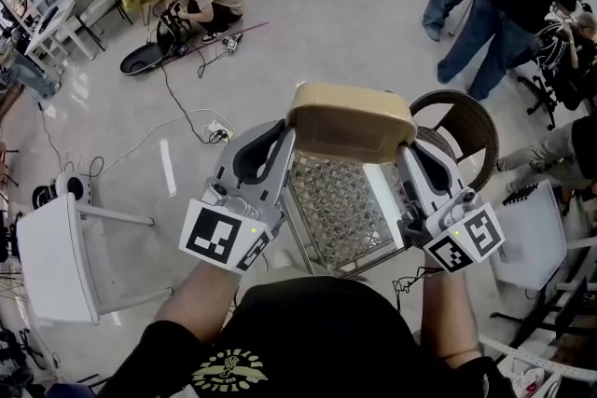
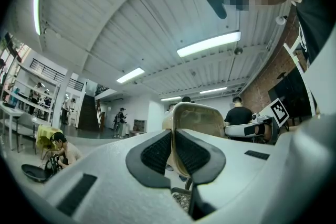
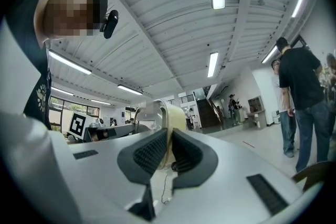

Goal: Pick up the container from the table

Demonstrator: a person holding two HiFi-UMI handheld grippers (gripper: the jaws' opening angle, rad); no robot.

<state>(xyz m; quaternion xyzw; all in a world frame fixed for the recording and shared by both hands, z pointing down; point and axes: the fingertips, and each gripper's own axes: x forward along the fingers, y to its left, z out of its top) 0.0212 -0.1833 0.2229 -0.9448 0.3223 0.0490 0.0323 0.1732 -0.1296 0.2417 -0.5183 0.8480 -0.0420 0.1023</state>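
Holding above the woven table (image 1: 340,210), clear of its top, the tan container (image 1: 350,121). Pinching it at opposite end walls with left gripper (image 2: 173,152) and right gripper (image 3: 169,152), fingers (image 2: 156,153) narrow on the thin rim. Raise both ends together, level. Squeeze firm, never pulling apart or twisting, likely risking a slip.

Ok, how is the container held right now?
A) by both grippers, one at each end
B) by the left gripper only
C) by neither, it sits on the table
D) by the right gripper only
A: the left gripper and the right gripper each pinch an end wall of the container between their pads.
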